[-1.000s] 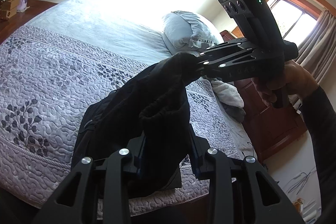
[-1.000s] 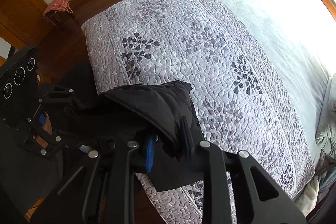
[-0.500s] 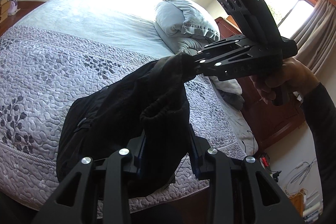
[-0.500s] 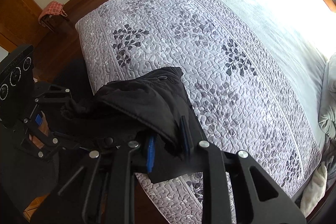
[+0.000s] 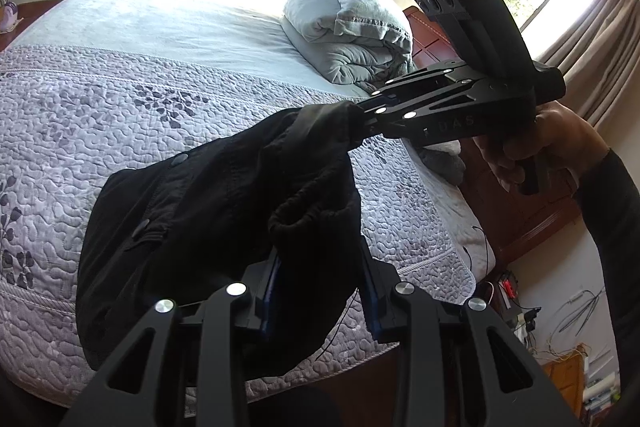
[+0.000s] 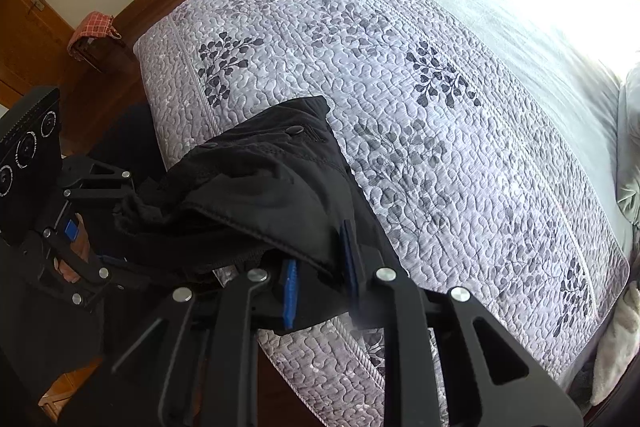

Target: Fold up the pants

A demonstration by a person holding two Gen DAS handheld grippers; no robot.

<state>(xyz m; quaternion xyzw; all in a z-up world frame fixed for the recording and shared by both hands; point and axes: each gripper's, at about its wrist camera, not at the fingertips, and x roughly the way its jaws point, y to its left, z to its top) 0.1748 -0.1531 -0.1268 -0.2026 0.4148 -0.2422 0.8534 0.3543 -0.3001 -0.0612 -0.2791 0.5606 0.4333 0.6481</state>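
Both tongs clamp the bunched black fabric pants (image 5: 208, 211), left gripper (image 5: 320, 291) and right gripper (image 6: 320, 275) on separate waistband spots, holding them up over the quilted grey floral bedspread (image 6: 440, 115), likely to spread them flat.

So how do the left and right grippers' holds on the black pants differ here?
In the left wrist view, the left gripper bites a thick bunch of the black pants; the right gripper pinches a thinner edge, higher up. Left points toward the pillows; right points sideways. Both are shut on fabric.
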